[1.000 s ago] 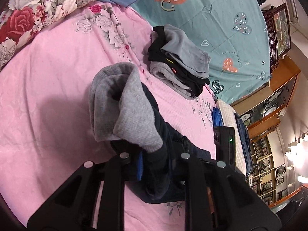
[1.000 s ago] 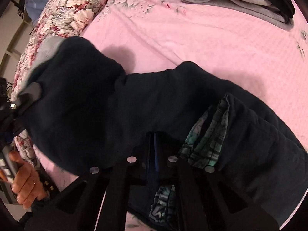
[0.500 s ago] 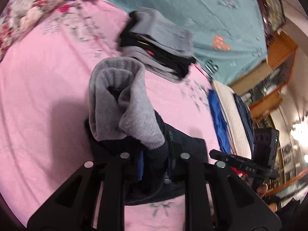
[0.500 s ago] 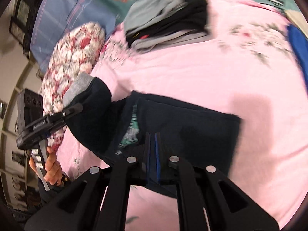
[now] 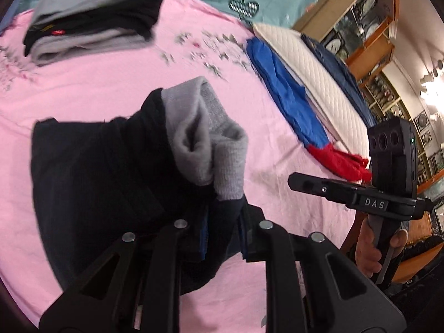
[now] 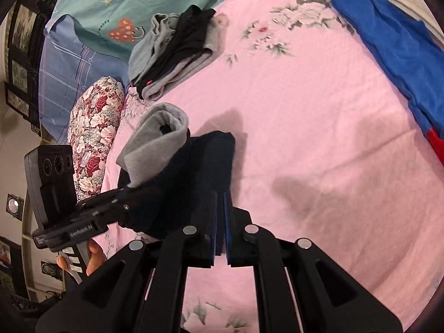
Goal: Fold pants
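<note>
Your left gripper [image 5: 222, 238] clenched the dark pants [image 5: 97, 177] by their grey cuff [image 5: 211, 144], low over the pink bedspread [image 5: 111, 77]. Your right gripper [image 6: 220, 230] looked nearly closed, empty, at three o'clock. You would have done best lowering the cuff squarely onto the fold

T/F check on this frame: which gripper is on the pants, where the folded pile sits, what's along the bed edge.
1. The left gripper is clamped on the dark pants. True.
2. The grey cuff lies flat on the sheet. False: it stands bunched up above the left gripper's fingers.
3. The right gripper holds a thick fold of fabric. False: its fingers are nearly together with nothing visible between them, beside the pants.
4. A folded pile of grey and black clothes lies on the pink sheet, apart from the pants. True.
5. The blue cloth is stacked on that pile. False: it lies by the white pillow.
</note>
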A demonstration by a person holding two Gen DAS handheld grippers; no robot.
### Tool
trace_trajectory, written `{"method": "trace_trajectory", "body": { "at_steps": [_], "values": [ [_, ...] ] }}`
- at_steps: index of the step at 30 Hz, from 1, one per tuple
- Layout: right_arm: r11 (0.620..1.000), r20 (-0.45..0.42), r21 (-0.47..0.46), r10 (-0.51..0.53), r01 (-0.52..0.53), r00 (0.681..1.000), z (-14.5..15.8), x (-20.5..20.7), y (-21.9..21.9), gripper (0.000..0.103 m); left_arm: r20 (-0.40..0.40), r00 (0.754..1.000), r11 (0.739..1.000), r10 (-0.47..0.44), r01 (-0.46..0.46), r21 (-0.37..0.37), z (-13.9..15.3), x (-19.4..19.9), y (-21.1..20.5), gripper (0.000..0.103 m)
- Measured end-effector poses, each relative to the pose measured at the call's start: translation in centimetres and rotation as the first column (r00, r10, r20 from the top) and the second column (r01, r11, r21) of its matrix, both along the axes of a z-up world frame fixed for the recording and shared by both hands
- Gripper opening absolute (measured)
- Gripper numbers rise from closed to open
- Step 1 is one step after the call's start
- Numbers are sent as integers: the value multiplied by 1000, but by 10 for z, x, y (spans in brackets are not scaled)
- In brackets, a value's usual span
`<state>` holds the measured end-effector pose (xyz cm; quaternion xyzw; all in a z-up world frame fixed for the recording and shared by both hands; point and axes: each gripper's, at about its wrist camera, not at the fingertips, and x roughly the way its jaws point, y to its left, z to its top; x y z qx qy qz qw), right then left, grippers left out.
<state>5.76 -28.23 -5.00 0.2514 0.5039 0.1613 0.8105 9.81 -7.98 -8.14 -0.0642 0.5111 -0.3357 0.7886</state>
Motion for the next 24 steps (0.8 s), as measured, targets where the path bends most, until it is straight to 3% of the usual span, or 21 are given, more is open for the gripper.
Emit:
{"method": "trace_trajectory", "body": {
  "at_steps": [2, 3, 5, 8, 11, 13, 16, 18, 20, 22, 24],
  "values": [
    [1000, -19, 10, 7, -6, 1000, -8, 3, -1, 7, -17, 1000, 999, -25, 26, 40, -9, -2, -14, 23],
    [1000, -25, 14, 12, -11, 1000, -10, 4, 1, 7, -38, 999, 998, -37, 39, 48, -13, -2, -20, 37],
    [1000, -32, 9, 19, -19, 999, -9, 8, 2, 7, -98, 993, 998, -68, 68, -8, -17, -7, -23, 62],
    [999, 15, -5, 45, -45, 999, 13, 11, 7, 7, -62, 994, 995, -95, 93, -36, -2, -20, -23, 80],
    [992, 79, -3, 123, -123, 989, 41, 18, 28, 10, 33, 997, 997, -76, 77, -25, 23, -37, -8, 84],
    [978, 100, 1, 209, -210, 973, 53, 30, 55, 14, 104, 995, 1000, -5, 6, -10, 41, -44, 14, 90],
    [964, 87, -63, 262, -258, 961, 50, 50, 86, 14, 172, 976, 990, 132, -139, 28, 55, -43, 51, 94],
    [959, 32, -135, 256, -249, 966, 35, 63, 100, 14, 166, 967, 979, 196, -204, 33, 54, -39, 69, 94],
    [954, -37, -187, 231, -234, 972, 17, 62, 98, 14, 141, 967, 977, 211, -212, -6, 51, -36, 78, 94],
    [957, -76, -200, 200, -211, 977, 6, 50, 90, 14, 116, 973, 980, 200, -198, -28, 40, -34, 79, 94],
    [968, -106, -176, 162, -179, 981, -8, 37, 76, 14, 79, 979, 982, 188, -189, 7, 17, -21, 73, 94]
  ]
}}
